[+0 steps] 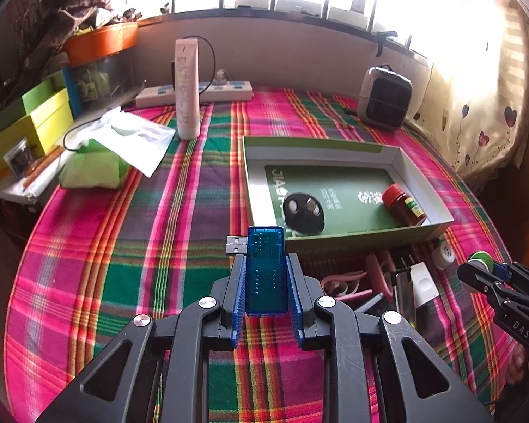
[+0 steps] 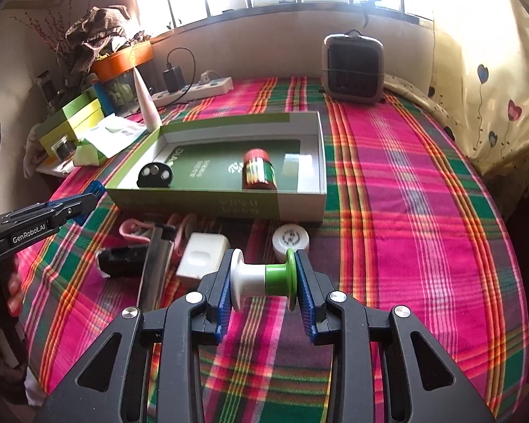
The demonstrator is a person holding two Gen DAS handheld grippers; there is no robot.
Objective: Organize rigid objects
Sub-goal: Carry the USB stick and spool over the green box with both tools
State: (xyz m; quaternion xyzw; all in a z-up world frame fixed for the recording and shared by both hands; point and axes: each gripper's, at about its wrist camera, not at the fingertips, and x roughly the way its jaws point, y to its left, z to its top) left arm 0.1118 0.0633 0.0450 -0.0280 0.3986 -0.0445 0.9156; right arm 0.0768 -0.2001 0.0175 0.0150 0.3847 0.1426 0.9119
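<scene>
My left gripper (image 1: 266, 264) is shut on a blue translucent USB stick (image 1: 265, 268), held above the plaid cloth just in front of the open green box (image 1: 352, 239). My right gripper (image 2: 264, 275) is shut on a white and green spool (image 2: 262, 280), held above the cloth near the box's front wall (image 2: 229, 206). The box holds a black round device (image 1: 304, 213) and a red jar (image 1: 403, 202) lying on its side. Both also show in the right wrist view: the black device (image 2: 155, 175) and the jar (image 2: 258, 171).
Loose items lie in front of the box: a white charger (image 2: 202, 257), a white round lid (image 2: 291, 238), a pink clip (image 2: 134, 231), a black cylinder (image 2: 123, 262) and a metal strip (image 2: 157, 264). A heater (image 2: 352, 67), power strip (image 1: 211, 91), tube (image 1: 187, 88) and tissue pack (image 1: 95, 165) stand farther back.
</scene>
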